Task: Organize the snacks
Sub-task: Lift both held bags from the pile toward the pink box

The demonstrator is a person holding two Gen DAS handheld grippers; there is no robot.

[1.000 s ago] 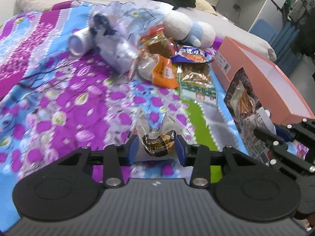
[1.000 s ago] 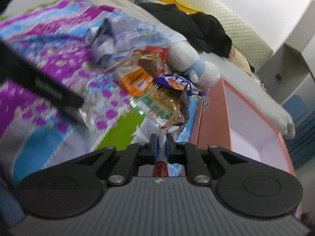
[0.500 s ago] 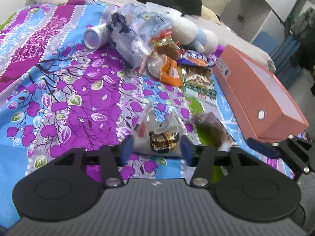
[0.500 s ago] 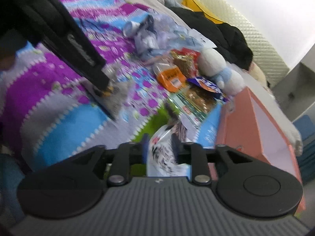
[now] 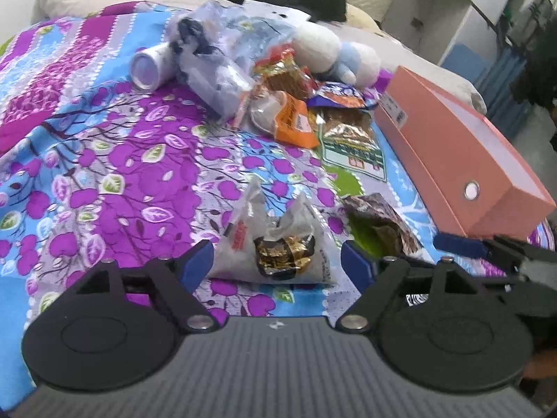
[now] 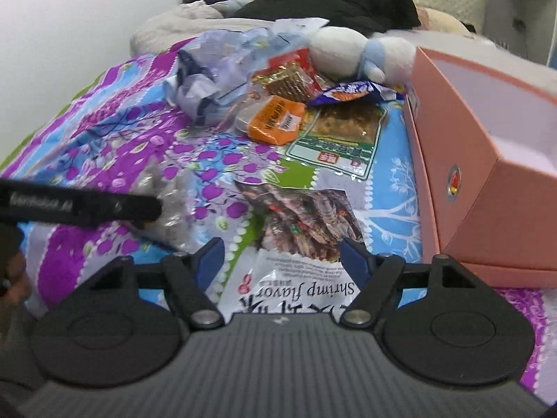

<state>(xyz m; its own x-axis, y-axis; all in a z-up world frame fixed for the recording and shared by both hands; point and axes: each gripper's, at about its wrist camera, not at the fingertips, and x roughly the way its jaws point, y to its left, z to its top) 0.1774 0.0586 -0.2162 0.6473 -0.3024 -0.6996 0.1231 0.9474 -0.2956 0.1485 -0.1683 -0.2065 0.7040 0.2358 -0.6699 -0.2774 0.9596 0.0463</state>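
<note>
A clear bag with gold-wrapped sweets [image 5: 278, 250] lies on the bedspread between the jaws of my left gripper [image 5: 276, 261], which are opening and stand clear of it. My right gripper [image 6: 280, 256] is opening too; a shrimp-flavour snack bag [image 6: 299, 244] lies flat between its jaws, untouched by the pads. That bag shows as a dark crumpled pack [image 5: 383, 223] in the left wrist view. An open pink box [image 5: 452, 153] [image 6: 480, 174] sits to the right. More snack packs [image 5: 296, 118] [image 6: 313, 118] are heaped further back.
Behind the heap lie a white and blue plush toy [image 5: 334, 55] [image 6: 355, 52], a crumpled plastic bag [image 5: 216, 66] and a white tube [image 5: 149, 66]. Dark clothes [image 6: 348, 3] cover the bed's far end. The left gripper [image 6: 80, 205] crosses the right wrist view.
Both grippers have let go of their bags, which now lie on the bedspread. The right gripper rolled level and sank toward the bed.
</note>
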